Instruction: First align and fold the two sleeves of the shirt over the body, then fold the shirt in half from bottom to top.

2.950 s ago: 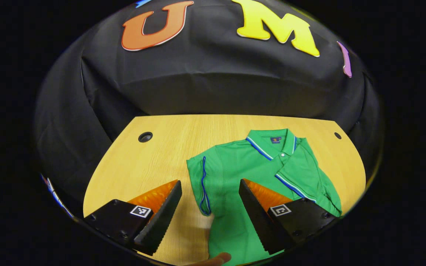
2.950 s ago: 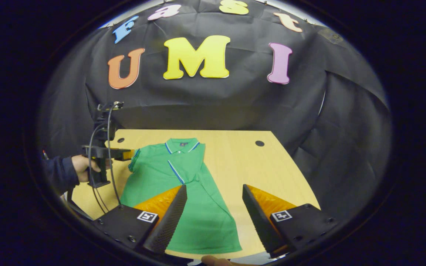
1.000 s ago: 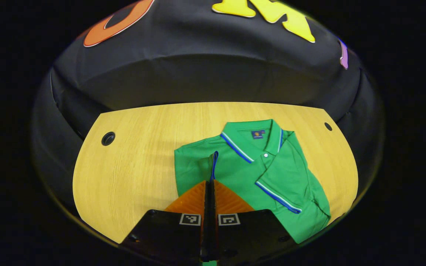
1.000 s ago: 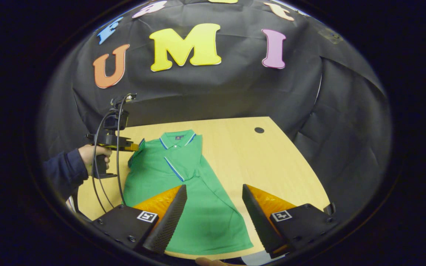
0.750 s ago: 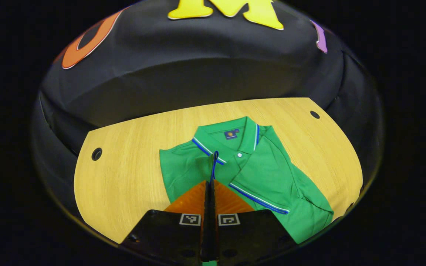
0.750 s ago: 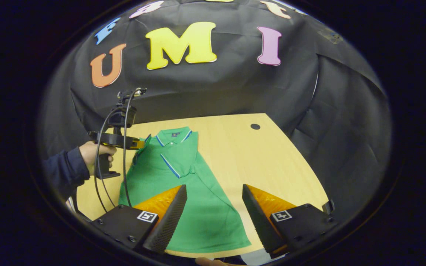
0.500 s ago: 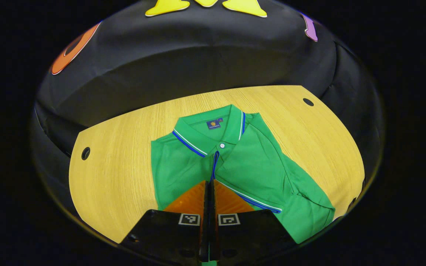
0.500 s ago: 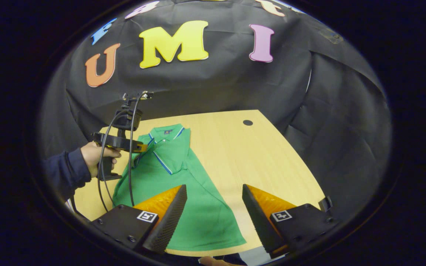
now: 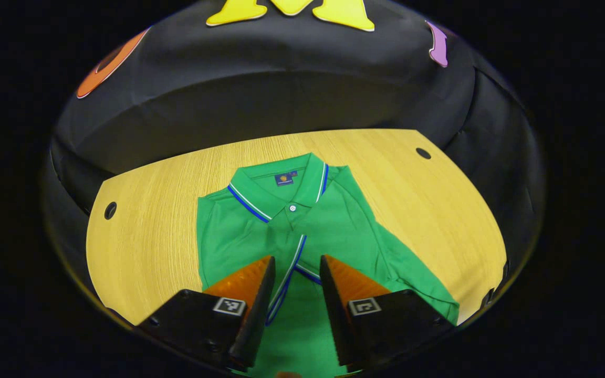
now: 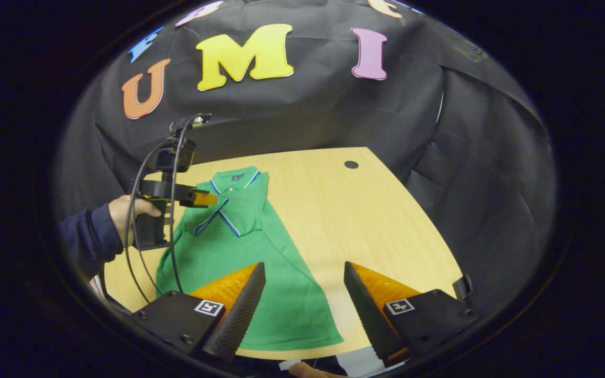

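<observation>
The green shirt (image 9: 292, 231) lay flat on the wooden bench (image 9: 145, 220), collar toward the booth's wall, both sleeves folded onto the chest with their striped cuffs meeting near the middle. It looked soft and light, likely to slump and wrinkle, so the bottom hem's two corners seemed the best places to pinch. The left gripper (image 9: 294, 294) hovered over the cuffs, fingers partly apart and holding nothing. The right gripper (image 10: 305, 299) hung over the hem (image 10: 292, 344), fingers wide apart and empty.

light: even, bright | shadows: soft | focus: sharp | edges: fisheye-warped
</observation>
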### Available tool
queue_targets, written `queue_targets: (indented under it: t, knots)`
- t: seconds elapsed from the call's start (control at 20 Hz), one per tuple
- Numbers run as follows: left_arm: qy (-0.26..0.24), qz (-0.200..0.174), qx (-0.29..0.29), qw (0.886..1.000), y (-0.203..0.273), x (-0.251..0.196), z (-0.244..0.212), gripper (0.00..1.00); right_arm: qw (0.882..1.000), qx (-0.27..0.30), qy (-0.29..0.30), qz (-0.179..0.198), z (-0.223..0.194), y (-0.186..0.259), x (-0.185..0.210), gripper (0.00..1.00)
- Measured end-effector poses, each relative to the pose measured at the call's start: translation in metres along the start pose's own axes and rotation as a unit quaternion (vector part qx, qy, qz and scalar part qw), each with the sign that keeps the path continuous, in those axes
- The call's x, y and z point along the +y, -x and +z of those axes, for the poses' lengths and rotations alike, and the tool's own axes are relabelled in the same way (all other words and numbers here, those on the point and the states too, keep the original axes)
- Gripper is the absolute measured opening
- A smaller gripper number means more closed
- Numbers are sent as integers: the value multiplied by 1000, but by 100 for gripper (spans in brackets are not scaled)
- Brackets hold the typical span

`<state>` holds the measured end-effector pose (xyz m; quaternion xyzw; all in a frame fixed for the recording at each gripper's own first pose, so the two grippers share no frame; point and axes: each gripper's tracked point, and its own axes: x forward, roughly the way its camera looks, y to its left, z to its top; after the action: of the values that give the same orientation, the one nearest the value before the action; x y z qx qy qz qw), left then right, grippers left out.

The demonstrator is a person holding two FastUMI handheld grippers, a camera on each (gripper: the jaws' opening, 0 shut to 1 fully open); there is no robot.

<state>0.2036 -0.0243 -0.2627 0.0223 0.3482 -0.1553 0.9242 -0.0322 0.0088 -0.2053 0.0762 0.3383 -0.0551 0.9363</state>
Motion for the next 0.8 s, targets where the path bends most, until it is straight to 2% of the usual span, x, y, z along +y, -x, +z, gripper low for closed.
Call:
queue_targets:
  t: [0.1,0.15,0.45,0.65,0.7,0.8]
  knots:
    - [7,8,-6,1000,20,3,-7,88,1000,9,7,3,-7,-5,-5,95]
    - [9,13,-7,1000,29,7,-11,97,1000,15,11,3,-12,-8,-8,95]
    - [20,48,15,999,79,30,-82,98,994,94,43,16,-69,-35,-13,94]
    - [44,72,54,995,110,50,-149,98,987,153,50,18,-111,-56,-16,95]
    - [53,78,70,993,117,54,-167,98,984,168,49,20,-122,-62,-16,93]
    - [71,90,94,989,130,62,-202,98,979,198,50,21,-143,-66,-19,95]
